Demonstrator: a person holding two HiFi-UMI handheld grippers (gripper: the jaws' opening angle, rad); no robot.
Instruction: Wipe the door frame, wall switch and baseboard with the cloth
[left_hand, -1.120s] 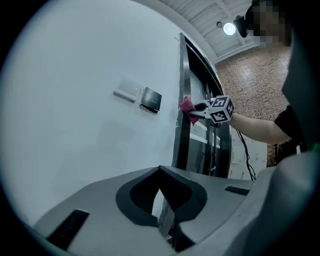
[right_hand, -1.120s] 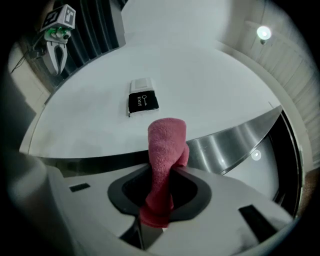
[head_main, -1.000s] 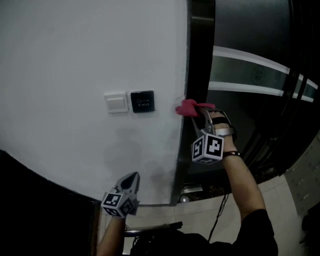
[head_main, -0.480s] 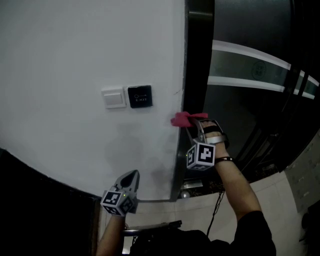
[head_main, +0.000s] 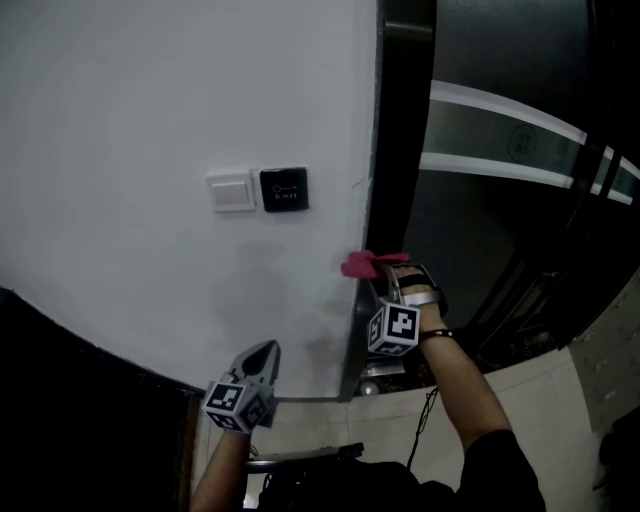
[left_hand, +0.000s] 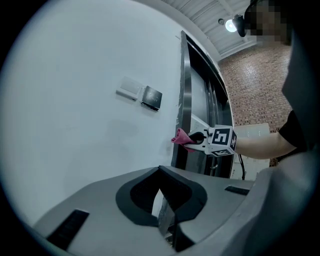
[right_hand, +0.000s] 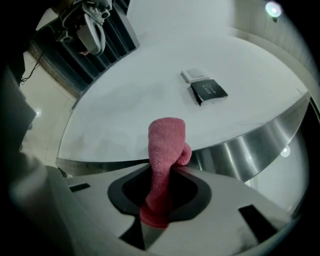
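Note:
A pink cloth (head_main: 359, 265) presses on the corner where the white wall meets the metal door frame (head_main: 398, 150). My right gripper (head_main: 380, 274) is shut on it, below and to the right of the white wall switch (head_main: 231, 190). In the right gripper view the cloth (right_hand: 165, 147) stands up out of the jaws against the frame's steel edge (right_hand: 250, 145), with the switch (right_hand: 194, 75) beyond. My left gripper (head_main: 265, 351) hangs low by the wall, shut and empty; in its own view its jaws (left_hand: 163, 212) are together and the cloth (left_hand: 179, 137) shows ahead.
A black exit button (head_main: 284, 189) sits right of the switch. A dark band (head_main: 80, 400) runs along the foot of the wall. Right of the frame is a dark glass door (head_main: 500, 150) with pale stripes. Pale floor tiles (head_main: 560, 400) and a cable (head_main: 432, 430) lie below.
My right gripper has slid the cloth down the edge of the door frame, from the switch's height to well below it. The left gripper has stayed put.

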